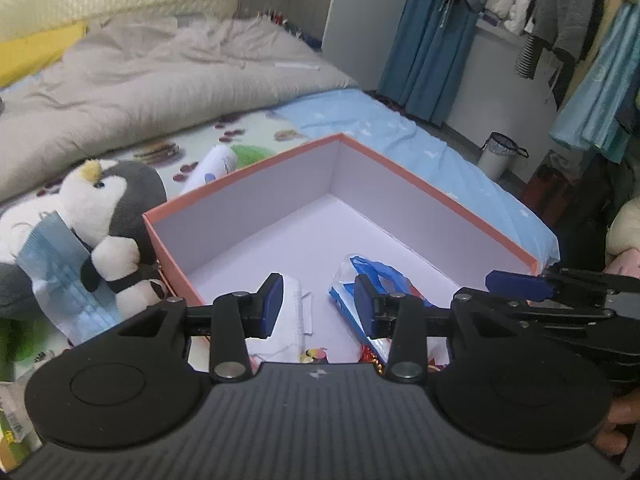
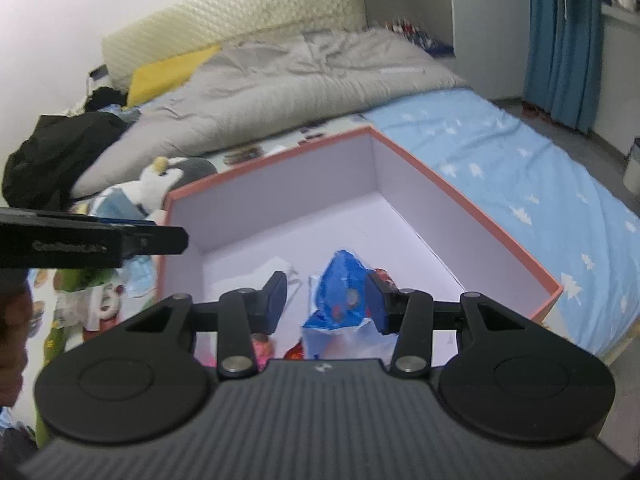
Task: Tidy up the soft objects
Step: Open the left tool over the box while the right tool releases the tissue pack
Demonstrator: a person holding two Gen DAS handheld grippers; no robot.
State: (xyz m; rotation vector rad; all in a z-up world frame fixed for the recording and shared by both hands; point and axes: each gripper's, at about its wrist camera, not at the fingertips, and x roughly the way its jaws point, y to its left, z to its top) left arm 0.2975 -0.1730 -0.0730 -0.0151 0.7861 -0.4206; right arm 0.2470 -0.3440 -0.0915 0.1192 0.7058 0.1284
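Note:
An orange box with a white inside [image 1: 256,168] stands on the bed. On its floor lie a white cloth mask [image 1: 294,312] and a blue-and-white plastic packet [image 1: 372,276]. My left gripper [image 1: 320,308] hangs open above the box's near end, nothing pressed between its pads. My right gripper's blue finger [image 1: 516,280] reaches in from the right. In the right wrist view my right gripper [image 2: 326,304] is open over the blue packet [image 2: 340,292], which lies loose below it. The white mask [image 2: 276,266] and my left gripper [image 2: 120,240] sit to its left.
A penguin plush [image 1: 108,216] with a blue face mask [image 1: 60,280] leans against the box's left wall. A grey duvet [image 1: 160,80] covers the far bed; a blue sheet [image 2: 520,168] lies right of the box. A black bag [image 2: 52,152] sits far left. A bin [image 1: 498,156] stands on the floor.

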